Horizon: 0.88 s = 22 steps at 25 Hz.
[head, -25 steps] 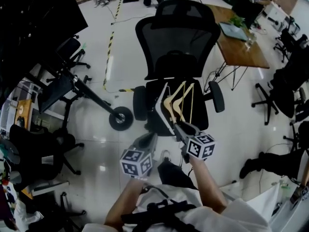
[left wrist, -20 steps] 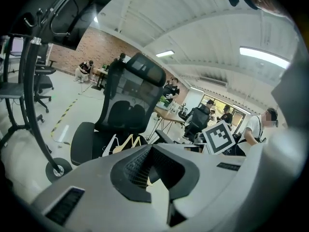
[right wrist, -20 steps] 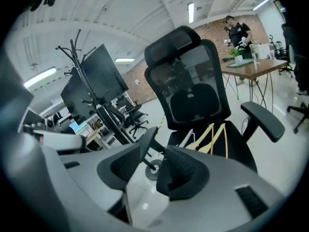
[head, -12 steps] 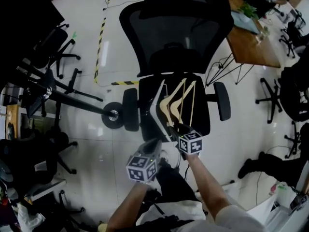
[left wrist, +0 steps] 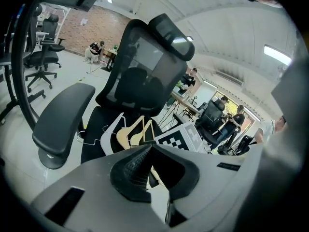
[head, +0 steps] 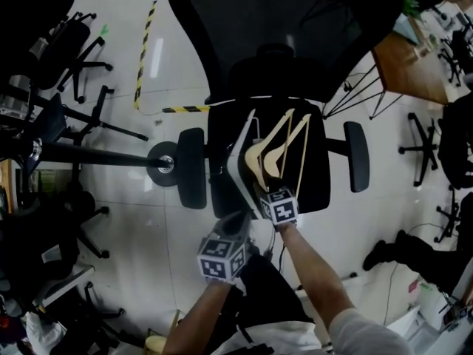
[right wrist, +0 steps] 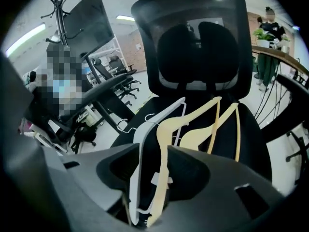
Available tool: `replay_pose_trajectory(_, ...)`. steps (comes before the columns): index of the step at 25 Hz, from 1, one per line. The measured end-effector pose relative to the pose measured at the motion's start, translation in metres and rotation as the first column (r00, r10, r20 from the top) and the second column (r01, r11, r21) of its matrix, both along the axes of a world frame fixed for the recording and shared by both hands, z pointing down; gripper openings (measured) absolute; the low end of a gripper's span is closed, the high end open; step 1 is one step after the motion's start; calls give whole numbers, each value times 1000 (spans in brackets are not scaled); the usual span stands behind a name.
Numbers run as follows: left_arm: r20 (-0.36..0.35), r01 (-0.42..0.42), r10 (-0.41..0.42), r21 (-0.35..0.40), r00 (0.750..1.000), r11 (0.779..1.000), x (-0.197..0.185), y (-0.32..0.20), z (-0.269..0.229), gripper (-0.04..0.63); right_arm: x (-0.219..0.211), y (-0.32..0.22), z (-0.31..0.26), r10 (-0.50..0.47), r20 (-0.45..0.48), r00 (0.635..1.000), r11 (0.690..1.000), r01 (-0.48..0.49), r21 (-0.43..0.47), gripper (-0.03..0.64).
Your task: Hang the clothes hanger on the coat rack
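Note:
A white hanger (head: 238,154) and two wooden hangers (head: 277,150) lie on the seat of a black office chair (head: 318,176). My right gripper (head: 264,191) is at their near ends. Its jaws have just been opening and stand open. In the right gripper view the white hanger (right wrist: 154,122) and one wooden hanger (right wrist: 161,163) run through the gap of that gripper (right wrist: 153,151), with no pad pressing on them. My left gripper (head: 240,224) hangs shut and empty just in front of the seat, its pads (left wrist: 148,148) meeting at the tip. The coat rack (head: 162,163) stands left of the chair.
The chair's armrests (head: 191,168) flank the seat and its tall mesh back (head: 295,35) rises behind. The coat rack's hooked top (right wrist: 58,4) shows at the upper left. Other office chairs (head: 66,43) stand to the left. A wooden desk (head: 414,58) is at the right.
Both grippers have come down toward the chair seat, and the head view has closed in on it. The right gripper's jaws now straddle the near ends of the hangers.

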<state>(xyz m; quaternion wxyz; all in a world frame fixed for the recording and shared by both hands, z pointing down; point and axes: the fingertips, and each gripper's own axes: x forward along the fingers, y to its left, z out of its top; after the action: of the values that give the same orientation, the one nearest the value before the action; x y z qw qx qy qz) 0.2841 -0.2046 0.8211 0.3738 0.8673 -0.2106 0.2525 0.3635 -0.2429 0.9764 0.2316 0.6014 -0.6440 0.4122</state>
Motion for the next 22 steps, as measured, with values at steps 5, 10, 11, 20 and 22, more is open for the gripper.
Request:
replay_pose_trajectory(5, 11, 33, -33, -46, 999, 998, 2, -6, 29, -9, 5, -16, 44, -18, -9, 1000, 998, 17, -54, 222)
replay_pose_trajectory(10, 31, 53, -51, -69, 998, 996, -10, -11, 45, -9, 8, -31, 63, -61, -66, 996, 994, 55, -92, 225)
replay_pose_trajectory(11, 33, 61, -59, -73, 998, 995, -13, -13, 47, -9, 8, -35, 66, -68, -78, 995, 994, 61, -86, 229)
replay_pose_trajectory(20, 34, 92, -89, -93, 995, 991, -27, -14, 48, -9, 8, -44, 88, -179, -221, 959, 978, 149, -145, 233)
replay_pose_trajectory(22, 31, 103, -101, -99, 994, 990, -31, -12, 48, -9, 9, -45, 87, -206, -265, 942, 973, 169, -155, 183)
